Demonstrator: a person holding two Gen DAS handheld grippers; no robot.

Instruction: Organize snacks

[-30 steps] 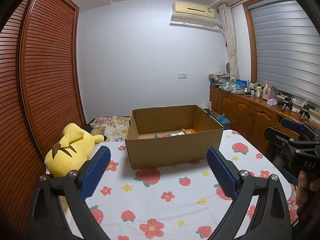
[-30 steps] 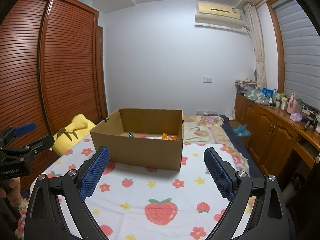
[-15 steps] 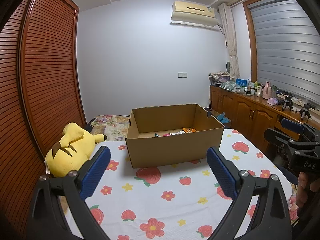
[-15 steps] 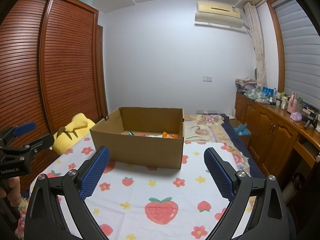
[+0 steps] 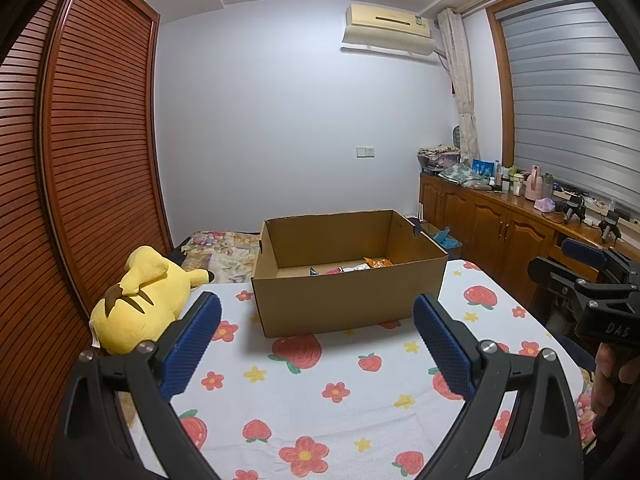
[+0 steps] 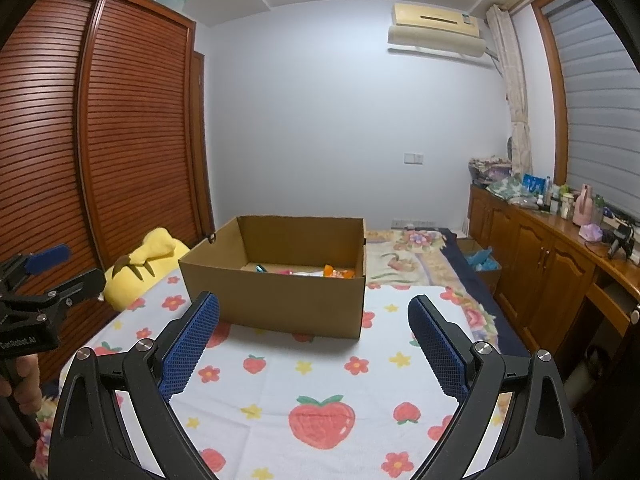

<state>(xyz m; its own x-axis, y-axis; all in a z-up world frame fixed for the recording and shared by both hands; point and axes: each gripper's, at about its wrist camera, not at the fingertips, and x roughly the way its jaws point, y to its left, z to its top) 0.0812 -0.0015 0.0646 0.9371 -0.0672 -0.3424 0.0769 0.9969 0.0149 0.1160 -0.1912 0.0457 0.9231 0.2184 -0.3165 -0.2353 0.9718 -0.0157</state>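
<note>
An open cardboard box (image 5: pixel 348 304) (image 6: pixel 280 300) stands on the strawberry-print cloth (image 5: pixel 320 380) (image 6: pixel 320 372). Several snack packets (image 5: pixel 352 267) (image 6: pixel 316 271) lie on its floor at the far right side, mostly hidden by the front wall. My left gripper (image 5: pixel 316 340) hangs open above the cloth, short of the box, with nothing between its blue pads. My right gripper (image 6: pixel 314 340) is likewise open and empty in front of the box. Each gripper also shows at the edge of the other's view, held by a hand.
A yellow plush toy (image 5: pixel 140 304) (image 6: pixel 144 268) lies left of the box, against the slatted wardrobe doors (image 5: pixel 80 200). Wooden cabinets (image 5: pixel 500 232) (image 6: pixel 540 264) with clutter on top run along the right wall. A patterned mattress (image 6: pixel 404 256) lies behind the box.
Both views have barely shifted; the box and the snacks stay put and both grippers stay open.
</note>
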